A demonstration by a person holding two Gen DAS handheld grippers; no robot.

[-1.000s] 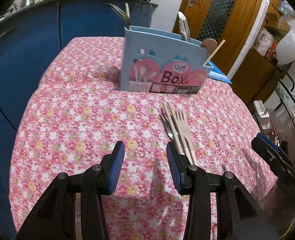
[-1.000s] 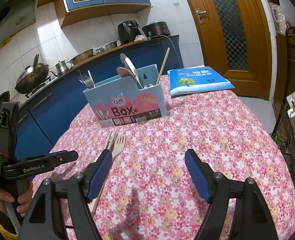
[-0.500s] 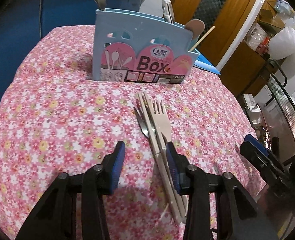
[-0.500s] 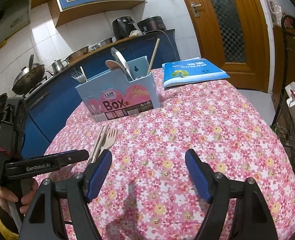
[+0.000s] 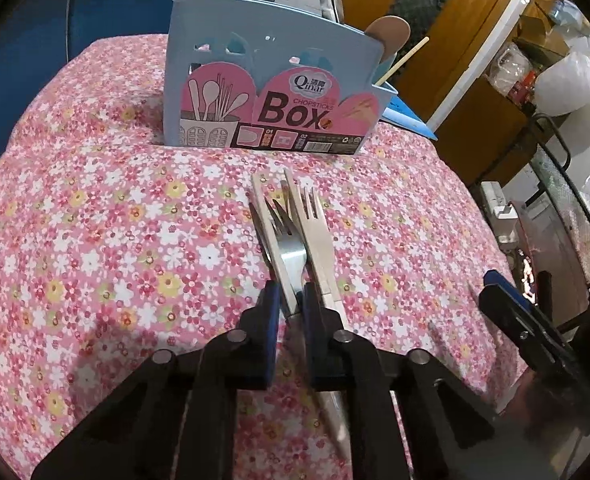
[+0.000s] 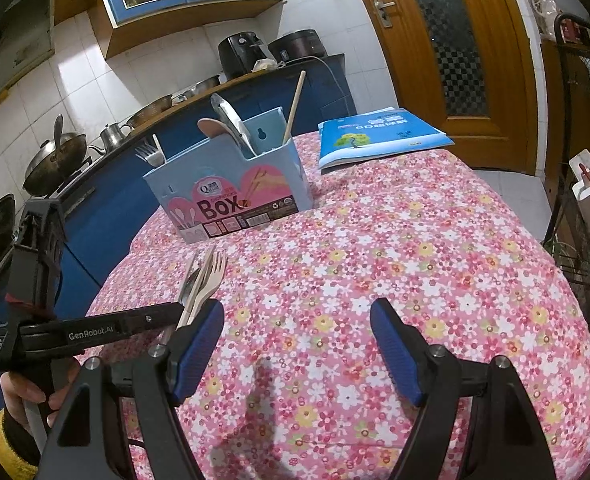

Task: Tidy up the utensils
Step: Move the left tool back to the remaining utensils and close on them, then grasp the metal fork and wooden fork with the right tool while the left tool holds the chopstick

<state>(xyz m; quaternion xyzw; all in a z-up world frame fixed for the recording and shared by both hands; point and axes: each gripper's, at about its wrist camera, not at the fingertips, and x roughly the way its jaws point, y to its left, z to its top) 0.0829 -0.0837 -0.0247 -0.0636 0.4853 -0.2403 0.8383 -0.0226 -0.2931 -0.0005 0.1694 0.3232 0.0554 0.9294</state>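
Observation:
A metal fork [image 5: 291, 242], a pale wooden stick [image 5: 265, 216] and a wooden fork [image 5: 315, 220] lie bunched together on the floral tablecloth [image 5: 115, 240], in front of the light blue utensil box [image 5: 271, 92]. My left gripper [image 5: 293, 304] is closing; its blue pads squeeze the metal fork's neck and the pale stick. The wooden fork's handle runs outside, under the right finger. In the right wrist view the same bunch [image 6: 205, 276] lies at the left gripper's tip [image 6: 179, 312]. My right gripper [image 6: 297, 344] hovers open over the cloth, holding nothing. The box [image 6: 231, 188] holds forks, spoons and a stick.
A blue book [image 6: 375, 136] lies at the table's far right edge. Behind the table runs a blue counter [image 6: 95, 168] with pots and pans. A wooden door [image 6: 447, 40] and a wire rack [image 6: 575, 200] stand to the right. A hand [image 6: 23, 396] holds the left gripper.
The left gripper moved forward and down onto the utensil bunch, and its jaws narrowed from wide apart to a tight pinch on the metal fork and stick. The right gripper stayed open and still.

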